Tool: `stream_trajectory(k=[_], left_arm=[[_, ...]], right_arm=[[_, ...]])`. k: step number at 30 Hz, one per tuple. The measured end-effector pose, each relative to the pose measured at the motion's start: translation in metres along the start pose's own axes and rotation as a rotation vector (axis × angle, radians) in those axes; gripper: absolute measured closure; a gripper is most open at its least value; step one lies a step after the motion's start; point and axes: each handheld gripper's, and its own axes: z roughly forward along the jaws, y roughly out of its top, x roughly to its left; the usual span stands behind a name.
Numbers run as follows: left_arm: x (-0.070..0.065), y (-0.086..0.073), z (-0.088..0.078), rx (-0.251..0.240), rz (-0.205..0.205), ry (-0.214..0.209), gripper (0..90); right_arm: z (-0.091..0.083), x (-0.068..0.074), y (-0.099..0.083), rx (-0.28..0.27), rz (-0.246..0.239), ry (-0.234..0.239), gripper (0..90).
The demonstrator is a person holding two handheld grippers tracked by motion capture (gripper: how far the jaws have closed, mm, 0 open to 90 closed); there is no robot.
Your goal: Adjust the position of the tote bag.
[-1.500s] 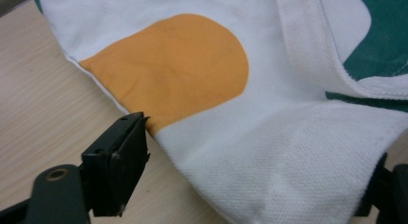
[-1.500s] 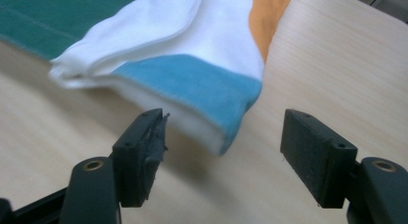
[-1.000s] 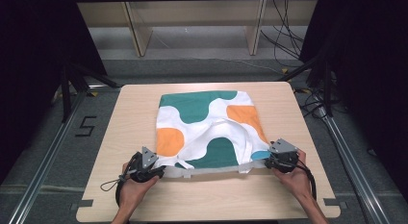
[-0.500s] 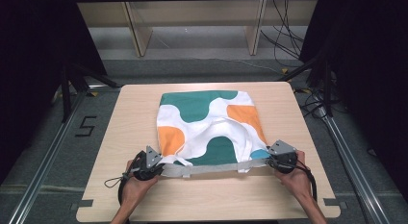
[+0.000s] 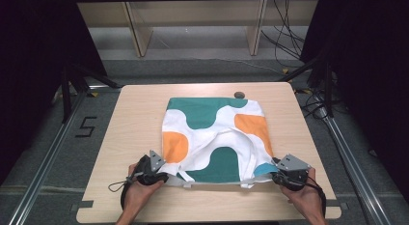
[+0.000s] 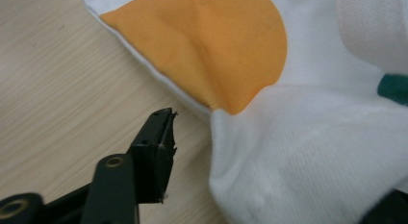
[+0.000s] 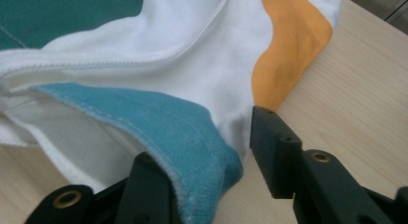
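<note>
on the pale wooden table (image 5: 120, 138) lies a folded white cotton garment with teal and orange wavy patches (image 5: 212, 133), its near edge at both grippers. the left gripper (image 5: 161, 176) and right gripper (image 5: 276, 175) each have jaws parted around a near corner, cloth between them but not pinched. judged step: taking or releasing the corners; next calls for closing evenly on both.

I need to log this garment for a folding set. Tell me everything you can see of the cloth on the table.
The cloth looks like soft knit fabric, white with green and orange wavy patches and a light blue bit at one near corner. It lies folded and slightly rumpled on the wooden table. The left tool and right tool sit at its near corners.
</note>
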Motion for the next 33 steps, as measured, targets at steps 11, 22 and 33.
stream_trajectory(k=[11,22,33], left_arm=[[0.002,0.001,0.0,0.017,0.024,0.021,46.1],[0.01,-0.006,-0.007,-0.023,0.019,-0.013,70.3],[0.005,-0.002,-0.029,-0.101,0.039,-0.056,74.6]], right_arm=[[0.011,-0.002,0.003,0.032,-0.061,-0.016,55.6],[0.012,-0.003,0.005,0.066,-0.057,0.012,76.4],[-0.007,-0.008,0.003,0.003,-0.046,-0.009,79.6]])
